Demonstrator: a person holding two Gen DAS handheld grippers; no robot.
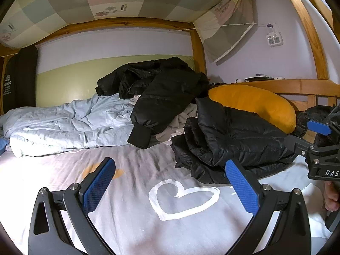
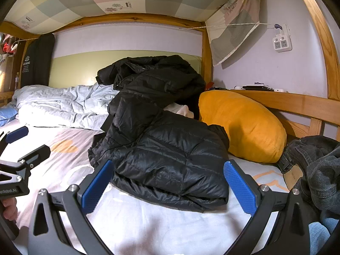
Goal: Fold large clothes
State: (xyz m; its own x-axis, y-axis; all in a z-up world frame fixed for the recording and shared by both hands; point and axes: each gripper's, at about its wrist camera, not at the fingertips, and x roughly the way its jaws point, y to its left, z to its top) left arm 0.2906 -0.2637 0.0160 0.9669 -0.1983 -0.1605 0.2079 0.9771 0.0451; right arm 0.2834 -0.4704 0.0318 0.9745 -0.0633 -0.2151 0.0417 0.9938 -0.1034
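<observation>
Both claws hover above a bed (image 1: 131,223) under a wooden bunk frame (image 1: 197,48), and neither holds anything. The left claw (image 1: 170,184) stands wide open over the pale bedsheet, its blue pads (image 1: 95,189) spread on either side of a white heart outline (image 1: 182,197) printed on the fabric. The right claw (image 2: 167,187) is likewise spread open, its blue pads (image 2: 240,187) bracketing the near edge of a black puffer jacket (image 2: 170,157) without touching it; the jacket lies roughly folded on the sheet in front of that claw. In the left wrist view the same jacket (image 1: 233,140) sits to the right of the left claw, and the right claw's body shows at the right edge with a hand (image 1: 331,197) beneath it. Behind the folded jacket a second black padded coat (image 2: 153,78) is heaped untidily, one sleeve with a dark cuff (image 1: 141,136) trailing down onto the sheet. A crumpled light blue duvet (image 1: 68,125) lies along the far left side of the bed, and a mustard yellow pillow (image 2: 244,125) leans against the wooden headboard rail (image 2: 297,104) just beside the jacket. Dark denim clothing (image 2: 314,165) is bunched at the right edge of the right wrist view. A white power strip (image 2: 281,43) hangs on the lilac wall, and a checked curtain (image 2: 235,29) is tied back beside it.
</observation>
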